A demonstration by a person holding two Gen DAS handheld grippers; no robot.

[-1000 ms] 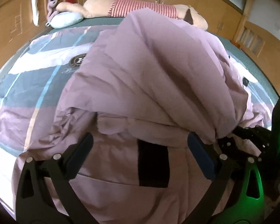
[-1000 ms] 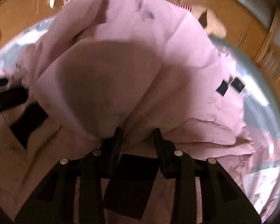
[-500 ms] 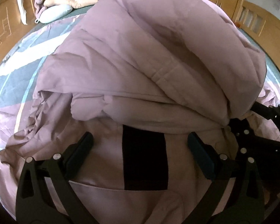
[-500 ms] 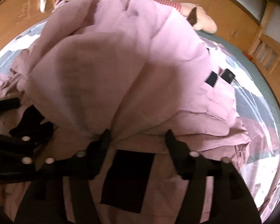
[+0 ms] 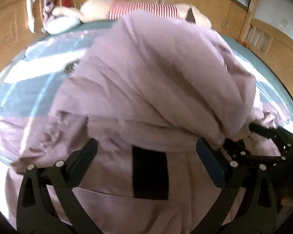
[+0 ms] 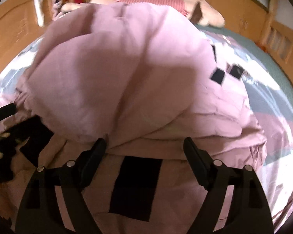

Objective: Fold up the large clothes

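Garment: we saw a large mauve padded garment heaped on the bed, its upper layer doubled over toward us, filling the middle of both wrist views.
Left gripper: our left gripper hovered over the near hem with its jaws spread wide and nothing between them.
Right gripper: our right gripper had its jaws wide apart too, the folded edge lying just beyond the tips, gripping nothing.
Black patches: one black patch lay at 6 o'clock between the left fingers; another sat between the right fingers, and two small black tabs showed at 2 o'clock.
Bedspread: the striped blue and white bedspread ran out at 9 o'clock.
Plush toy: a plush toy in a red-striped top lay at 12 o'clock, before the wooden wardrobe.
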